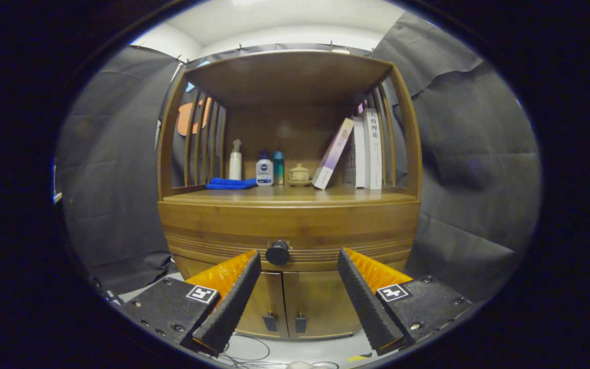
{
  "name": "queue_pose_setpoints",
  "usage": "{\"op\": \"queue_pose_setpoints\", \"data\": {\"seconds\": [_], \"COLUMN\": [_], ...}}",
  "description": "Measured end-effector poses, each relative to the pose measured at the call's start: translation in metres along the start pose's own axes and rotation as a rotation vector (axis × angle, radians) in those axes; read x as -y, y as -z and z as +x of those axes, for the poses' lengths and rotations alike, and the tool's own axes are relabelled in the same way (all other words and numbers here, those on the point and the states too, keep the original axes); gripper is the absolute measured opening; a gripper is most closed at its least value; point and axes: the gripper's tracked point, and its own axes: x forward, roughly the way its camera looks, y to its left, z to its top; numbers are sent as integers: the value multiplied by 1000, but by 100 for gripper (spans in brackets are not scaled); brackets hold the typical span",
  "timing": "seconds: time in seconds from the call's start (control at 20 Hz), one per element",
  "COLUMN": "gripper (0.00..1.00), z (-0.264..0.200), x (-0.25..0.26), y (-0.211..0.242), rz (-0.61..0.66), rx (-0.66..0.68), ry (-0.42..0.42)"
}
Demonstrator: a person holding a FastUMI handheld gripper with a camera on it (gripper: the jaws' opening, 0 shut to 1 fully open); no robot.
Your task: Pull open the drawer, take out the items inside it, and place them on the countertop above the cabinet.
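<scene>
The gripper (299, 256), fingers spread wide and empty, faces the closed drawer (289, 233) of a bamboo cabinet (290, 302). The round drawer knob (277, 252) sits beyond the fingertips, nearer the left one. That offset risks a glancing, slipping grip. Items placed later could crowd the bottles (264, 169), folded blue cloth (231, 183) and leaning books (361, 154) on the countertop (295, 195).

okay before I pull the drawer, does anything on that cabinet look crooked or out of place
Only one thing stands out: the leaning book tilts against the upright books on the countertop. The drawer is shut, and the open gripper sits short of its knob.
</scene>
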Motion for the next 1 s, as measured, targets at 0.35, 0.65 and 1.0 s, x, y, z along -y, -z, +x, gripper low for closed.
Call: {"op": "queue_pose_setpoints", "data": {"seconds": [0.35, 0.65, 1.0], "gripper": [98, 98, 85], "z": [47, 91, 107], "x": [-12, -21, -16], "y": [20, 23, 30], "rz": [1, 0, -12], "rx": [-22, -59, -74], "ry": [-24, -23, 6]}}
